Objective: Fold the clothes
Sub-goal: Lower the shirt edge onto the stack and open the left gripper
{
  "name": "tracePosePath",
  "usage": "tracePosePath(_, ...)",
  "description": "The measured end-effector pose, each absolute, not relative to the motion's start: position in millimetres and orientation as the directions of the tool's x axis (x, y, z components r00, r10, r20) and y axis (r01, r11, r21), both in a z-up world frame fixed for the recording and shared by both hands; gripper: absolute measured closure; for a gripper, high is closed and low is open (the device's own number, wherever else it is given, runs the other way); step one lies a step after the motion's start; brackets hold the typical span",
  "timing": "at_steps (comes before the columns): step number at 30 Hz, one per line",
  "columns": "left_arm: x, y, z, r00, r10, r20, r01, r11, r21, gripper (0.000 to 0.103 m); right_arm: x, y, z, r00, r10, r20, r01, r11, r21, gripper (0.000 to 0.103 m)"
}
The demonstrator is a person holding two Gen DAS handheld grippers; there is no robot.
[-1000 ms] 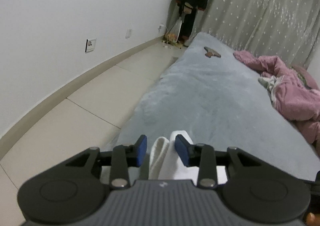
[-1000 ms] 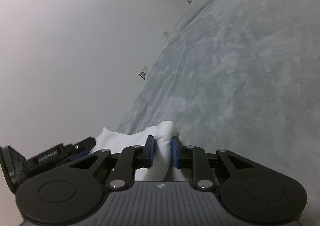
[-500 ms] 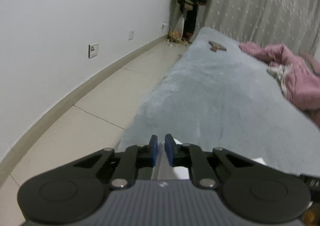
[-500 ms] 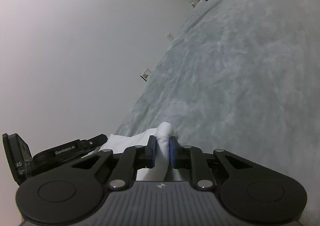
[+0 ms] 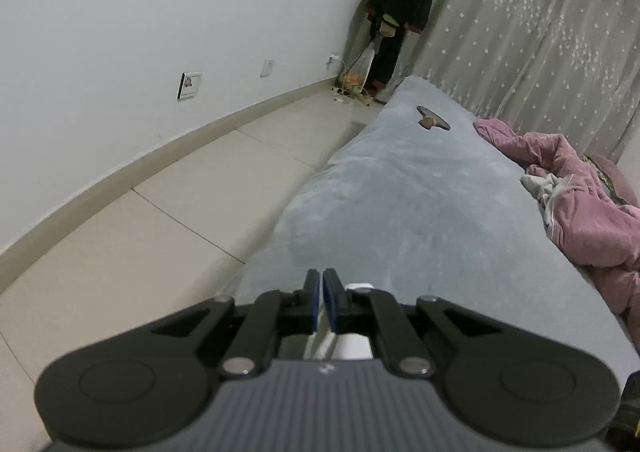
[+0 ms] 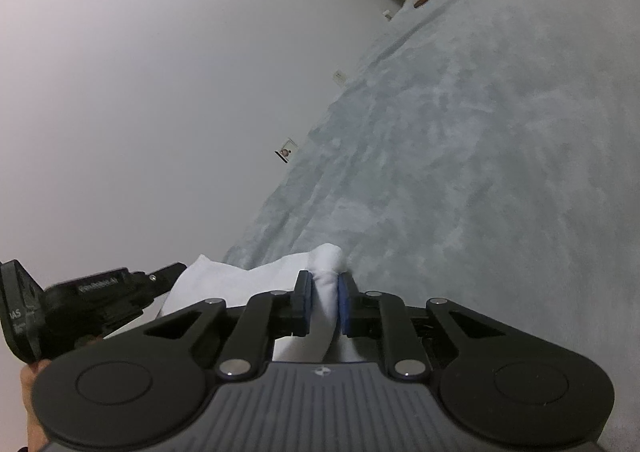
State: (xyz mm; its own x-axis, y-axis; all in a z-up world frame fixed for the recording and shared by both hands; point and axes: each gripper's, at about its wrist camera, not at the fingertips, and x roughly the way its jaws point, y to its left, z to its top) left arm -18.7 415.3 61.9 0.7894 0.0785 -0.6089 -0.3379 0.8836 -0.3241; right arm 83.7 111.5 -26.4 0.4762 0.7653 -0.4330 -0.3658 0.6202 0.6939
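Note:
A white garment [image 6: 240, 284] lies at the near end of the grey bed cover [image 6: 480, 131]. My right gripper [image 6: 323, 294] is shut on a bunched fold of it, and the cloth bulges out past the blue pads. My left gripper [image 5: 321, 294] has its pads pressed together over the bed's left edge. A thin strip of the white garment [image 5: 356, 346] shows between and under its fingers. In the right wrist view the left gripper [image 6: 176, 270] meets the garment's left corner, with a hand behind it.
A crumpled pink quilt [image 5: 580, 203] fills the bed's right side. A small brown object [image 5: 430, 121] lies at the far end. Tiled floor [image 5: 160, 211] and a white wall with sockets [image 5: 189, 85] run along the left. Dark clothes [image 5: 400, 11] hang by the curtain.
The left jaws went from open around the white cloth to shut, and less cloth now shows past them. The right gripper kept its pinch on the fold and stayed put.

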Motion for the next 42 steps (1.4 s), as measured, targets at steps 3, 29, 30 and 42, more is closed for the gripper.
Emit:
tracePosePath(3,-12.2,411.2,61.7,0.784,0.06,-0.617,-0.311,0.899,-0.308,0.082,83.5,108.7,-28.1,0.476,0.768,-0.429,-0.356,0.614,0.705,0.087)
tracePosePath(29,5.9,377.0,59.5,0.745,0.093,-0.66,-0.224,0.968,-0.116,0.094,83.9,106.8,-23.9,0.471,0.783,-0.407,-0.389,0.599,0.7,0.088)
tracePosePath(30,2.9,377.8,61.3,0.755,0.097,-0.648,-0.228,0.966,-0.122,0.094,83.7,107.2,-23.2,0.474,0.781,-0.407,-0.39,0.6,0.698,0.088)
tracePosePath(42,7.7,369.0,48.1,0.731,0.196,-0.654,-0.271,0.962,-0.014,0.092,81.9,124.3,-21.8,0.513,0.722,-0.464,-0.421,0.683,0.596,0.09)
